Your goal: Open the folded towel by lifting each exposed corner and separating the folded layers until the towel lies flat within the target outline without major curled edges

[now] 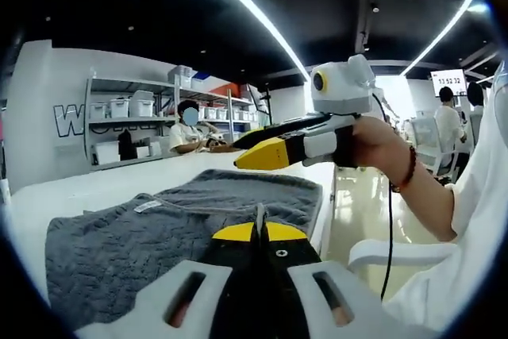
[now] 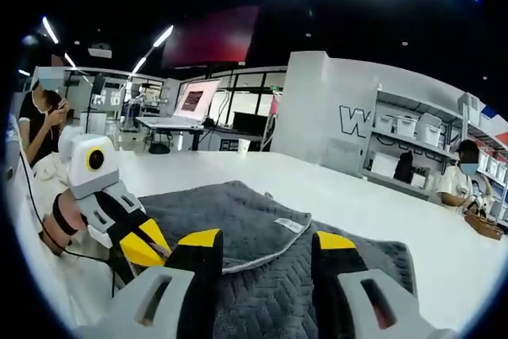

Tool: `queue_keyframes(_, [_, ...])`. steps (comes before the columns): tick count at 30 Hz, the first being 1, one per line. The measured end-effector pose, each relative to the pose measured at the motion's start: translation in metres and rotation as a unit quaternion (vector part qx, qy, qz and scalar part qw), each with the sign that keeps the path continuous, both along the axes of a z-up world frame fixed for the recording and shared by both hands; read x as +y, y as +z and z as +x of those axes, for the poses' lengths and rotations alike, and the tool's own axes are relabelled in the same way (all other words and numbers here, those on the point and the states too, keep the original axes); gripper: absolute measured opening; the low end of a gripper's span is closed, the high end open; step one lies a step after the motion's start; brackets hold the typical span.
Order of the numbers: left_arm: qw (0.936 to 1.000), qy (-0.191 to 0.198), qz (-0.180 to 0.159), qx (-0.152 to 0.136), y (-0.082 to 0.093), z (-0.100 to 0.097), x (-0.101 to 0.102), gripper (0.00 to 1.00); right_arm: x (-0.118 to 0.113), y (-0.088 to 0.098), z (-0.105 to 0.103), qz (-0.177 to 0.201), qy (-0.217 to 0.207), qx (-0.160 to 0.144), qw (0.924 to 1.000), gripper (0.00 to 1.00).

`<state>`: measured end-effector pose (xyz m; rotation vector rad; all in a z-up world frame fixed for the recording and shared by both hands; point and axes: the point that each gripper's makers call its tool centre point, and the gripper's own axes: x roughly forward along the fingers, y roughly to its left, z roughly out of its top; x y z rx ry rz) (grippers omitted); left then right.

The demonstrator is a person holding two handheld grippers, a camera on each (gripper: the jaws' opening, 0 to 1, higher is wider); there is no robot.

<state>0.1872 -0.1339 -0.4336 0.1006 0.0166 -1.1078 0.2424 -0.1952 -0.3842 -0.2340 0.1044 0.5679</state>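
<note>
Towel position: the grey towel (image 1: 182,228) lies on the white table (image 1: 87,188), across the lower left and centre of the left gripper view; in the right gripper view it spreads over the lower centre, just beyond the jaws.
Towel look: dark grey with a zigzag weave and a pale edge binding; a small white label (image 2: 288,225) sits on the upper layer near its corner.
Fold state: not yet flat. In the right gripper view an upper layer with a rounded corner overlaps the layer beneath, so at least one fold appears to remain.
Target outline: none that I can make out on the table.
Left hand-held gripper (image 1: 259,224): jaws pressed together at the bottom centre of its own view, tips over the near towel edge; whether cloth is caught between them I cannot tell.
Right hand-held gripper (image 2: 264,256): jaws spread wide at the bottom of its own view, with towel visible between them and nothing held; in the left gripper view it hangs above the towel, right of centre.
Why placed so: likely the left one steadies or lifts an edge while the right, spread, lines up on the exposed corner by the label.
Surroundings: shelves (image 1: 127,121) with bins, upper left of the left gripper view.
</note>
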Motion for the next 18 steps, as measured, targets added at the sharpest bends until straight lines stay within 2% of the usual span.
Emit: queue_keyframes(18, [0.9998,0.011,-0.013,-0.007,0.008,0.001,0.007,0.02,0.010,-0.008,0.010,0.001,0.005,0.013,0.9999,0.41])
